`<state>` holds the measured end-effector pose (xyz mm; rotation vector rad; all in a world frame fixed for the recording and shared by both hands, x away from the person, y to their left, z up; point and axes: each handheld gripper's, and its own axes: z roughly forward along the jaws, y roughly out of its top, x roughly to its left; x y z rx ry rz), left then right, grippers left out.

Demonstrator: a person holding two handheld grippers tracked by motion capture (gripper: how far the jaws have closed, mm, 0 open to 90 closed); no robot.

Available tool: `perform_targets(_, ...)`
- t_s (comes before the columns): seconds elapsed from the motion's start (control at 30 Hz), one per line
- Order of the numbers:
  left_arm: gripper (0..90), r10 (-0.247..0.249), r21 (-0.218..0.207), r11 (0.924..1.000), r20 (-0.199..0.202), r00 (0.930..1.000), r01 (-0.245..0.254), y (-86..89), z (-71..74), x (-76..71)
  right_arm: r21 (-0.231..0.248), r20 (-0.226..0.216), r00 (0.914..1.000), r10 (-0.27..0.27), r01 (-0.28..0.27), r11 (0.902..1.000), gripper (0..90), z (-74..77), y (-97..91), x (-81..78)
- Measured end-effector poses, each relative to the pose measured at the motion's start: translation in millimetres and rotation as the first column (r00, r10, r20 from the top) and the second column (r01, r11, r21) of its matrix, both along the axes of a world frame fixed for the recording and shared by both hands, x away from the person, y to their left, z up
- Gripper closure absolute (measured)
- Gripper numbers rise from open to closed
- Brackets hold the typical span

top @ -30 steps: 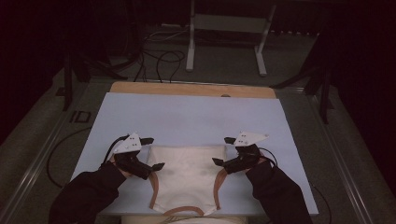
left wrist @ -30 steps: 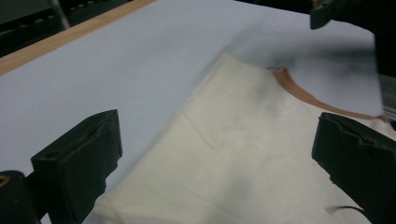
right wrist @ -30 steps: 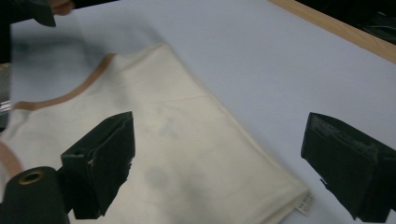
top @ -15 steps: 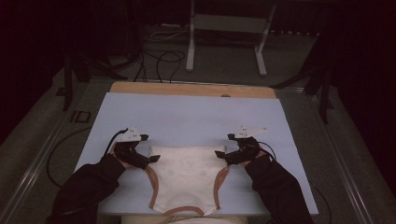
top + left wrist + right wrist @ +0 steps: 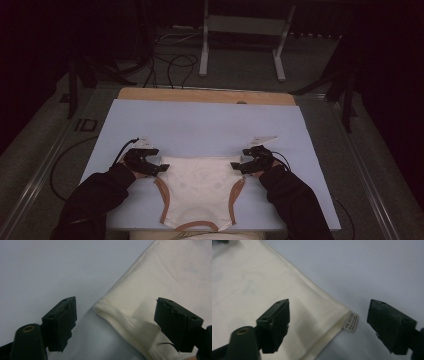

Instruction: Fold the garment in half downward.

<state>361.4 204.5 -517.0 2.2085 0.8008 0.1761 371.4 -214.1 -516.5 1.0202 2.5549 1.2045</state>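
On the near half of the counter [image 5: 200, 125] lies one cream garment [image 5: 197, 187], spread flat on a pale blue-grey, matte sheet that covers all but a strip of bare wood at the far edge. It is a soft, smooth knit shaped like a pair of briefs: a straight waist edge facing away from the person, and two curved leg openings bound in tan ribbing, with a third tan band across the narrow crotch at the near edge.

Two tongs are at work, one at each waist corner. The left tongs [image 5: 159, 169] sit at the garment's left corner; in the left gripper view [image 5: 115, 322] the two black, blocky jaws stand apart with the thick ribbed hem of the corner [image 5: 117, 317] between them, not pinched. The right tongs [image 5: 236, 166] sit at the right corner; in the right gripper view [image 5: 328, 325] the stitched corner and one small white label [image 5: 351, 325] lie between the two jaws, again free of the pads. Both pairs have just been closing, yet they grip nothing.

Two dark sleeves [image 5: 95, 200] reach in from the near edge.
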Motion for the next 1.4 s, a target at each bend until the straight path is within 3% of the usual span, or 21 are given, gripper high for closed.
perform_targets(0.23,31.6,0.009,0.043,0.999,0.008,0.9999,-0.01,-0.8,-4.5,0.7,-0.033,-0.024,0.9994,0.023,-0.024,0.9992,32.2,-5.5,1.8,1.0)
perform_targets(0.4,41.7,0.03,0.033,0.999,0.019,0.9994,-0.03,1.3,-5.5,1.5,-0.037,-0.02,0.9993,0.031,-0.031,0.9988,44.3,-4.8,2.8,1.2)
perform_targets(0.6,56.7,0.045,-0.004,0.999,-0.018,0.9988,-0.045,3.6,-5.2,2.8,-0.064,-0.021,0.9987,0.047,-0.048,0.9968,54.7,-3.0,5.9,-1.2)
perform_targets(0.77,61.1,0.036,0.001,0.9993,-0.029,0.9989,-0.036,-2.6,-4.4,1.6,-0.071,-0.032,0.9977,0.06,-0.062,0.9955,64.6,-1.7,7.8,-1.9)
perform_targets(0.83,70.8,0.031,-0.003,0.9995,-0.034,0.999,-0.031,-3.4,-4.4,1.5,-0.075,-0.036,0.9978,0.056,-0.058,0.9955,69.0,-1.3,8.3,-2.2)
perform_targets(0.87,76.9,0.024,-0.005,0.9997,-0.036,0.9991,-0.024,-3.8,-4.5,1.1,-0.08,-0.045,0.9976,0.053,-0.056,0.9952,80.1,-0.6,8.6,-2.6)
perform_targets(0.93,83.7,0.025,-0.016,0.9995,-0.039,0.9989,-0.026,-3.9,-4.7,0.6,-0.081,-0.04,0.9973,0.063,-0.066,0.9946,85.7,0.2,8.2,-2.6)
perform_targets(1.13,87.3,0.052,-0.049,0.9974,-0.018,0.9985,-0.053,-1.4,1.5,1.6,-0.074,-0.018,0.9985,0.051,-0.052,0.9959,86.8,7.1,7.9,-2.4)
perform_targets(1.4,87.7,0.082,-0.061,0.9949,0.026,0.9963,-0.081,-2.1,10.7,11.0,-0.064,0.014,0.9997,0.021,-0.02,0.9978,86.8,13.9,5.5,4.0)
